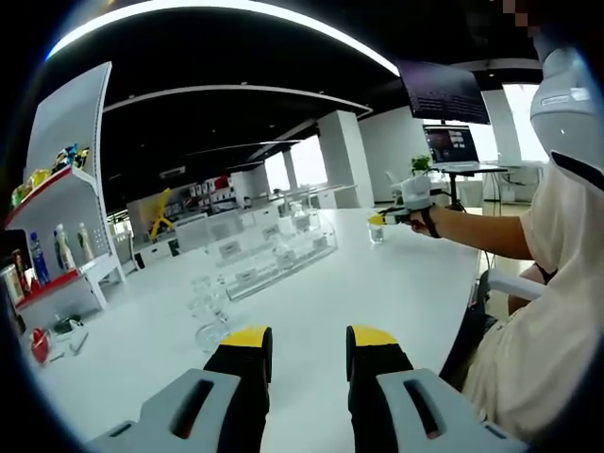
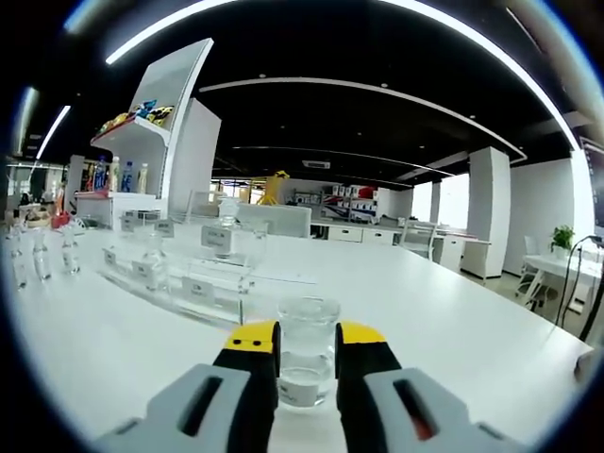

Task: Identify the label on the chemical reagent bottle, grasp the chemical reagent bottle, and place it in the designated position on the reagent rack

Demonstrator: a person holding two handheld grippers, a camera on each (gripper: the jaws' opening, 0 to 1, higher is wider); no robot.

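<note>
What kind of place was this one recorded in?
Probably an open-plan office or showroom fitted for lab demos: a long white table carrying a clear reagent rack, a display shelf of bottles, and monitors behind.

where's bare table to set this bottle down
Free: the white table right of the clear reagent rack, out to its far edge, and the stretch ahead of the left gripper. Crowded: the rack's slots and the glassware near its end. The right gripper grips the bottle.

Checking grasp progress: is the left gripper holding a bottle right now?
No. In the left gripper view the left gripper is open, nothing but bare white table between its jaws.
</note>
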